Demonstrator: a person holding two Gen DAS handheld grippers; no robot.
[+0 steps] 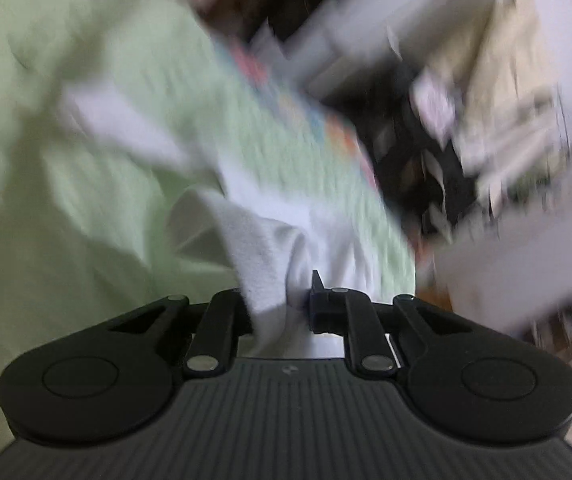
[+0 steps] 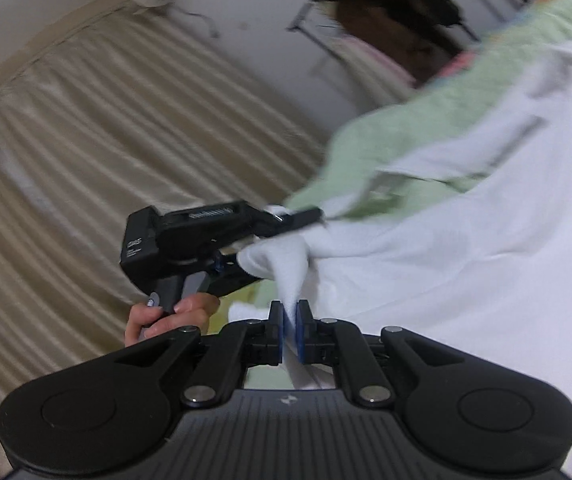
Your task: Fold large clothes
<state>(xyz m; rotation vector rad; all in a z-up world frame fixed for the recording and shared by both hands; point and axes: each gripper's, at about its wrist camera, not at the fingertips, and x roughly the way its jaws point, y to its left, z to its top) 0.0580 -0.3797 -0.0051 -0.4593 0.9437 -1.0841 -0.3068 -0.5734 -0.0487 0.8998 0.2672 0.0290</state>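
A large white garment [image 2: 465, 260] lies across a light green quilt [image 2: 405, 132] with a coloured border. My right gripper [image 2: 290, 320] is shut on a fold of its edge, and the cloth stands up between the blue pads. Just ahead, a hand [image 2: 174, 316] holds my left gripper [image 2: 286, 244], which has a bunched corner of the same garment between its fingers. The blurred left wrist view shows the white garment [image 1: 270, 248] running into my left gripper [image 1: 286, 300]. The cloth hides one finger, and the jaws stand close together on it.
The green quilt [image 1: 86, 120] fills the left of the left wrist view. Beyond its coloured edge is dark, blurred clutter [image 1: 425, 152] with pale cloth and a white wall. A beige ribbed curtain or cover [image 2: 106, 140] fills the left of the right wrist view.
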